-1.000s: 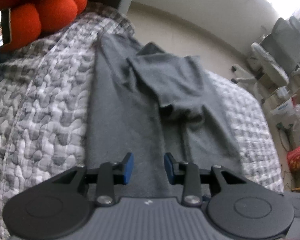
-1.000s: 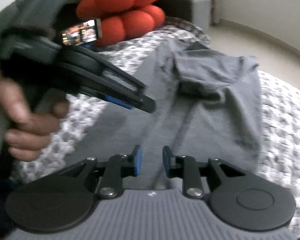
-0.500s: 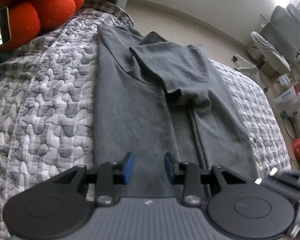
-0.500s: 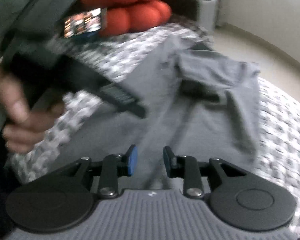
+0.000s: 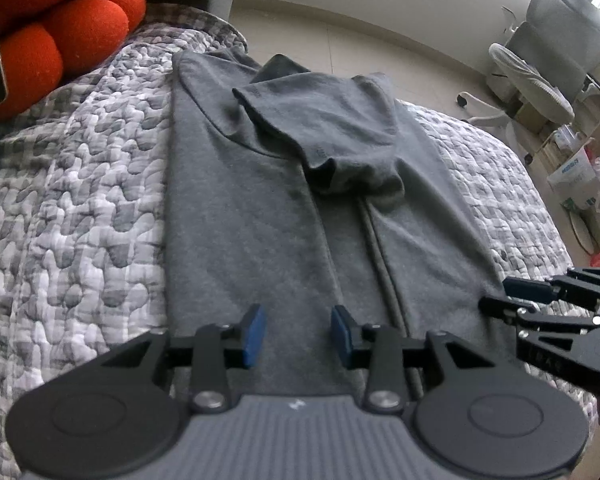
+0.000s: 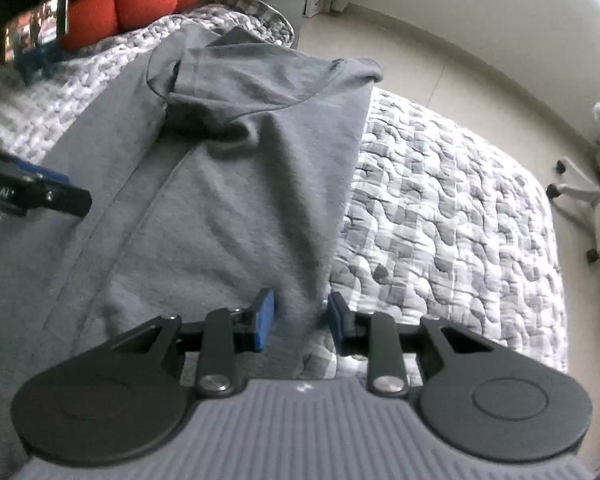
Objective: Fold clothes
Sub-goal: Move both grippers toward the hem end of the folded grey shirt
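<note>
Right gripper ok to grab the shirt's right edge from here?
Probably yes. The right gripper is open, its jaws straddling the shirt edge on the quilt; nothing blocks it, and the left gripper sits well aside.

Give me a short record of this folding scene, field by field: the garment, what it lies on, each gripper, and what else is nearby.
garment: grey shirt, laid lengthwise, sides folded in, sleeve lying on top at the far end
surface: grey and white quilt
left gripper: open, above the shirt's near end, nothing between its pads
right gripper: open, over the shirt's near right edge
nearby: orange cushion, phone on a stand, office chair
</note>
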`<state>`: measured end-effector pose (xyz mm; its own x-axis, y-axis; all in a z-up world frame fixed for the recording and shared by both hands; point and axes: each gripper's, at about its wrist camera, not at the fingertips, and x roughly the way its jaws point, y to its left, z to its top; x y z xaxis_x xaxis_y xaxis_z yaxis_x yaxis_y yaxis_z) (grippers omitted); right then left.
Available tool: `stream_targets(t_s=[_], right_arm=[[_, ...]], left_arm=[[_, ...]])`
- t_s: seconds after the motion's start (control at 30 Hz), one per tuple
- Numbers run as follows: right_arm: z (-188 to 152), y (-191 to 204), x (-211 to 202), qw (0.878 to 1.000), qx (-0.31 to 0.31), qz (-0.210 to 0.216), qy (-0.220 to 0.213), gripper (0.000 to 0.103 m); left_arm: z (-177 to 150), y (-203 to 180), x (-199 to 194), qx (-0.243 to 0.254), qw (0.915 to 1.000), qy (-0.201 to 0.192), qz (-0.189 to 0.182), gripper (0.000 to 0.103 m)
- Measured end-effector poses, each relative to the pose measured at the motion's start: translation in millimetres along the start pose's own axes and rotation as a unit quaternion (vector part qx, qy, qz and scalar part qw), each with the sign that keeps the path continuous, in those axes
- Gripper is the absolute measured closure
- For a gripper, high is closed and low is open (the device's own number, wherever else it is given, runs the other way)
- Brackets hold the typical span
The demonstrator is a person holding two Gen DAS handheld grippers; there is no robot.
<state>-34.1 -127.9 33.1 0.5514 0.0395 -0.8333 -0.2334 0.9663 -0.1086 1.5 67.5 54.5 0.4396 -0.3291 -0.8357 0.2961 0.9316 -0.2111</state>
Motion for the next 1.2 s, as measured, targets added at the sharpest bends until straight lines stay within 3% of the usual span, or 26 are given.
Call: stream_targets(t_s=[0.23,0.47,0.67,0.93,1.07,1.13,1.2], right_arm=[[2.8,-10.4,-4.6,1.0,0.022,0.001,-0.014,0.072],[13.1,-14.9,3.2,0.997,0.057,0.055,-0.023,0.072],[24.0,-15.2,19.1,0.998,0.053,0.021,-0.02,0.072],[30.0,-43.5,28.4,0.99,0.136,0.027,-0.026,0.073],[32.8,-42.5,15.5,0.987,0.14,0.038,-0.064,0.073],[32.1,-39.2,20.5,0.987,0.144,0.061,-0.047,0.075],[30.6,-32.9,28.6,0.991,0.124,0.039,-0.028,0.075]], left_arm=[[-1.7,-16.9,-10.3,0.033,0.9989,-0.029,-0.016,0.065],[-8.8,-35.6,-3.3,0.052,0.9975,-0.024,-0.04,0.065],[-20.5,-52.4,1.7,0.085,0.9948,-0.014,-0.053,0.065],[-30.1,-61.1,6.1,0.122,0.9914,0.003,-0.048,0.063],[-30.6,-61.1,6.0,0.117,0.9913,0.01,-0.058,0.063],[-30.8,-61.1,6.0,0.115,0.9913,0.014,-0.063,0.062],[-32.3,-64.0,5.8,0.125,0.9902,0.014,-0.061,0.062]])
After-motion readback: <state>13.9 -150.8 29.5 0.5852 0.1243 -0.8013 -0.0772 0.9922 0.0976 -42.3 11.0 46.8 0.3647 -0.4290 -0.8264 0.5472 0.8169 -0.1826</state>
